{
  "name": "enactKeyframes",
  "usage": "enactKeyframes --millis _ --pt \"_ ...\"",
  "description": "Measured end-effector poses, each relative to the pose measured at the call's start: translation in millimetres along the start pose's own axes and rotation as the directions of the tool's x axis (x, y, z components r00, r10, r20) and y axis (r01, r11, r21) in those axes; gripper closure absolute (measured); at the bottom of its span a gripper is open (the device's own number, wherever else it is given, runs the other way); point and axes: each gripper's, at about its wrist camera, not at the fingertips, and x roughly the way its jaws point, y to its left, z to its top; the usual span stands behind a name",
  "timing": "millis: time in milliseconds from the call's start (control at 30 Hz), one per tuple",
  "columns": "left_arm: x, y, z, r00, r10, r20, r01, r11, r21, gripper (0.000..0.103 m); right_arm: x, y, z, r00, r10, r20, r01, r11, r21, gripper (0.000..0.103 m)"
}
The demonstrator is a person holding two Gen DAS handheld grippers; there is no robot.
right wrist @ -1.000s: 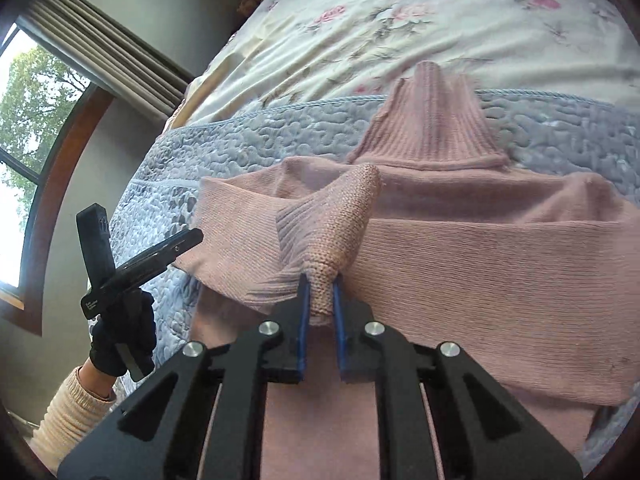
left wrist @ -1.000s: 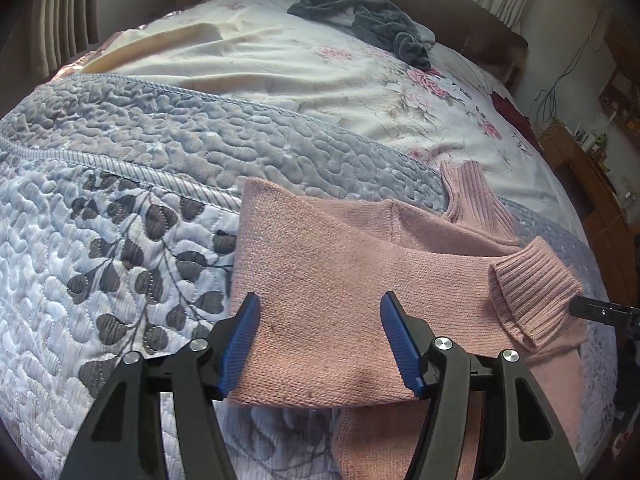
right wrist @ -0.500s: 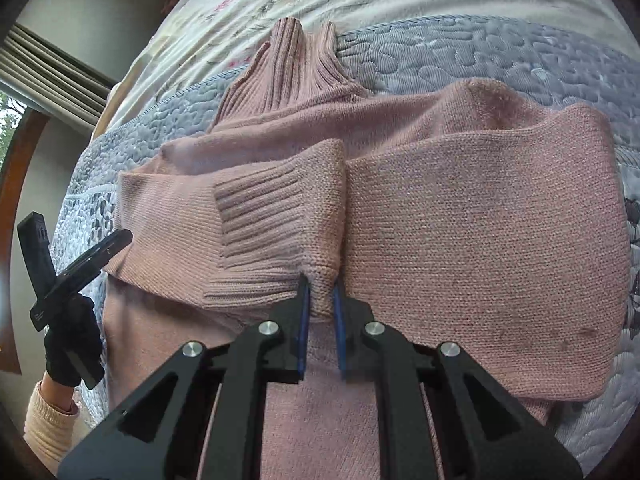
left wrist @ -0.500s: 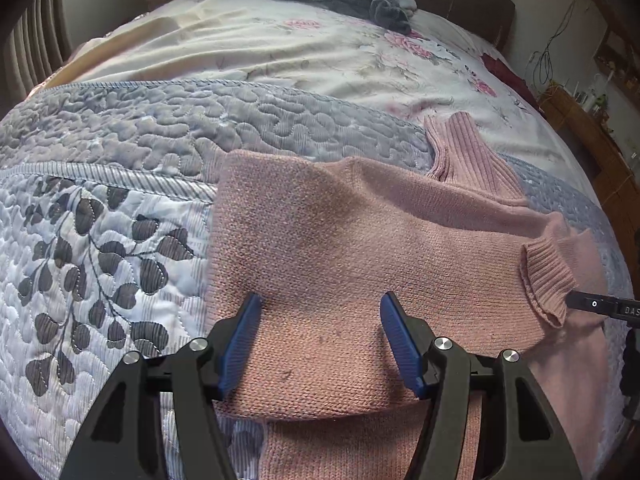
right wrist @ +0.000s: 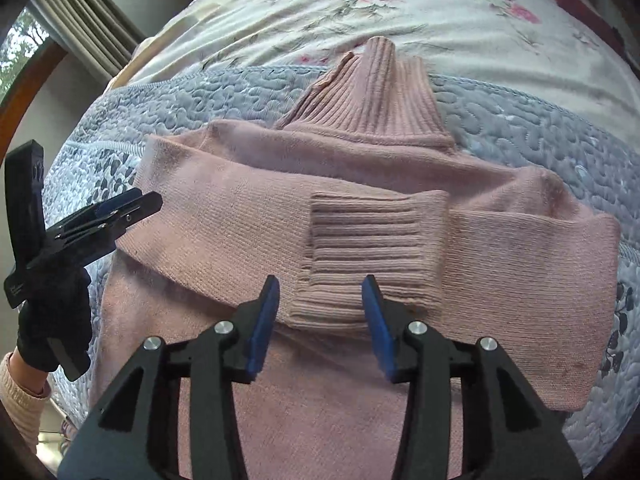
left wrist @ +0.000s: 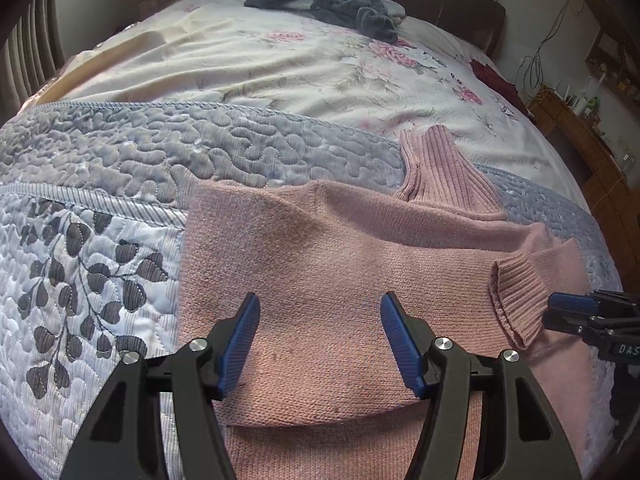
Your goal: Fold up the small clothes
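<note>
While the pink sweater [right wrist: 248, 216] is lying flat on the grey quilt [left wrist: 240, 148], both sleeves are sitting folded across its chest — ribbed cuff [right wrist: 372, 248] on top, collar pointing away. Left gripper [left wrist: 320, 344] and right gripper [right wrist: 320, 320] are hovering, jaws spread, gripping nothing.

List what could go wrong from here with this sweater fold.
1. The ribbed cuff lies loose between the open fingers of the right gripper; a finger moving off could snag it and drag the sleeve back out.
2. The left gripper hangs open over the other folded sleeve; dipping could rumple that layer.
3. The collar sits bunched, so the next fold of the sweater may come out lumpy.
</note>
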Motion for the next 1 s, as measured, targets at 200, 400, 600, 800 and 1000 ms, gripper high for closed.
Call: enactKeyframes --millis 200,400,600,800,1000 --pt "23.1 -0.1 -3.4 0.999 0.006 -0.043 -0.007 1.000 -0.021 0.040 38.2 16.2 1.2 0.992 -0.107 -0.073 0.104 0.993 -0.056 0.054" --pt "27.5 0.4 -3.5 0.999 0.013 -0.049 -0.013 1.000 -0.001 0.039 34.8 3.7 0.9 0.984 -0.172 -0.057 0.168 0.983 -0.069 0.094" --pt "28.4 -1.4 -5.2 0.999 0.024 -0.044 -0.024 1.000 0.014 0.039 -14.7 -40.6 -4.0 0.999 -0.029 0.021 0.027 0.996 0.089 0.094" --pt "29.8 -3.9 -5.5 0.999 0.029 -0.040 -0.028 0.999 0.018 0.035 -53.3 -101.2 -13.3 0.997 -0.037 0.065 0.022 0.976 0.219 0.094" --pt "31.7 -4.8 -5.0 0.999 0.032 -0.037 -0.031 0.999 0.019 0.034 -45.2 -157.2 -31.1 1.000 0.012 0.013 -0.016 0.939 0.344 0.093"
